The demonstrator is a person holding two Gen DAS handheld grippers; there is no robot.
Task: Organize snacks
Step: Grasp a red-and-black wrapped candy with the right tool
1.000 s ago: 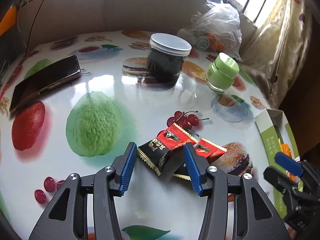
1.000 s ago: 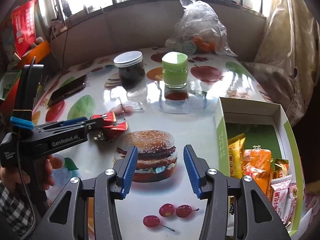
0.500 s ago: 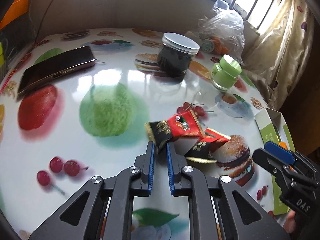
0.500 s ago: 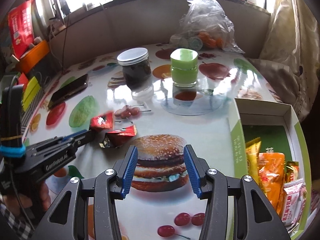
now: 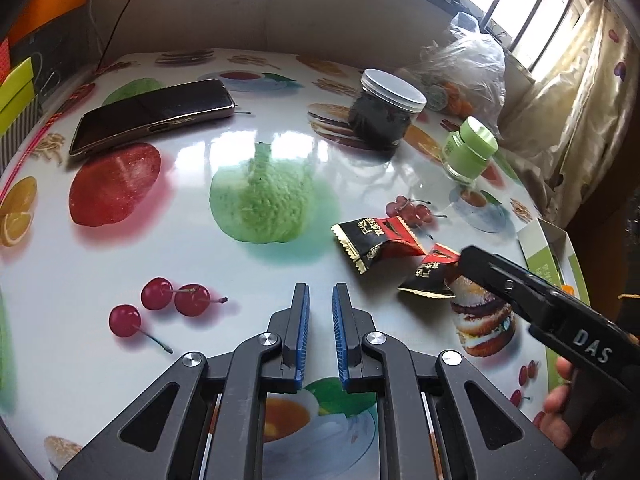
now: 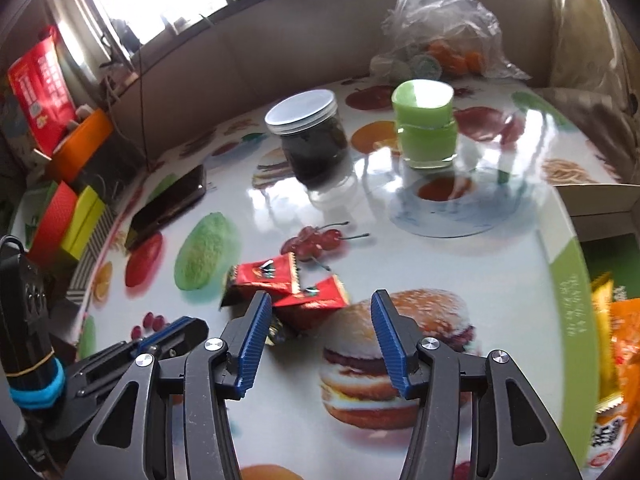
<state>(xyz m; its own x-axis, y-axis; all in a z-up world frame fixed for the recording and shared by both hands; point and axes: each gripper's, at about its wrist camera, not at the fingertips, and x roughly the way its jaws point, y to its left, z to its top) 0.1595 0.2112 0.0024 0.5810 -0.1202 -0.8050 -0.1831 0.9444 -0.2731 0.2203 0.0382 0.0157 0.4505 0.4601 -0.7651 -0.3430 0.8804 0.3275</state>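
— What were the tongs doing?
— Left tongs (image 5: pixel 319 312) nearly together, empty; right tongs (image 6: pixel 320 316) apart, just before two red snack packets (image 6: pixel 288 284) loose on the table (image 5: pixel 200 264).
— And progress?
— Several snacks sat in the green box (image 6: pixel 568 280) beyond; those two remained.

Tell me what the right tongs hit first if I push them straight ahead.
Most likely the near red-and-black foil snack packet: it lies just ahead of the open right tongs, toward their left finger, overlapping a second packet. Depth is hard to judge, but nothing else lies in between.
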